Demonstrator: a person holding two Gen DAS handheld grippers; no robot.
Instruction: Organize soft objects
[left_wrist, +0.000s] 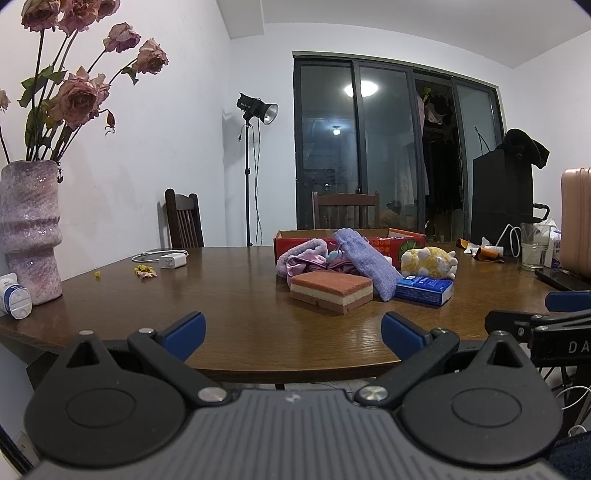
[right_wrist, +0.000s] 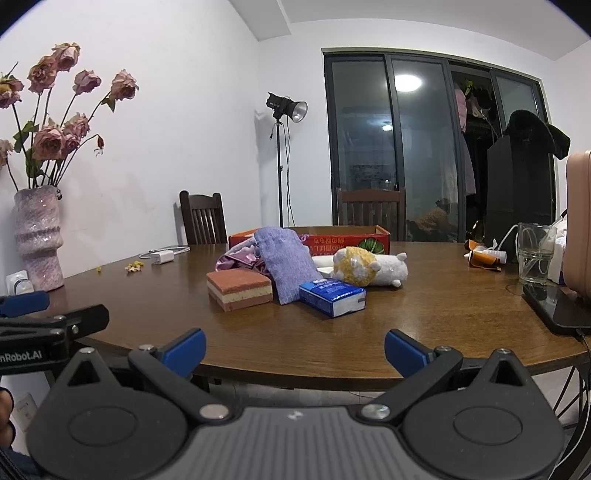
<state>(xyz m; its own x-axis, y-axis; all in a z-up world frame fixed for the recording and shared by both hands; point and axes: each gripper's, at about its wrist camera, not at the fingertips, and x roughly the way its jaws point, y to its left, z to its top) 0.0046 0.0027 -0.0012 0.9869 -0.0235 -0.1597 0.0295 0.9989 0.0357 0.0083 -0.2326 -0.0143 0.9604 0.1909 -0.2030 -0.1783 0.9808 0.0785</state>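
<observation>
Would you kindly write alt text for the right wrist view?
The open right gripper hovers at the near edge of a wooden table, facing a layered sponge, a purple pouch, a blue tissue pack and a plush toy before a red cardboard box.

- A layered sponge block (left_wrist: 331, 290), rust-pink over cream over brown, lies flat at the front of the pile.
- A lavender knitted drawstring pouch (left_wrist: 364, 261) leans across the heap, its gathered mouth up by the red cardboard box (left_wrist: 402, 243).
- A blue wrapped tissue pack (left_wrist: 424, 290) lies flat just beside the pouch.
- A yellow-and-white plush animal (left_wrist: 430, 262) lies on its side behind the pack.
- Shiny purple fabric (right_wrist: 236, 262) bunches behind the sponge.
</observation>
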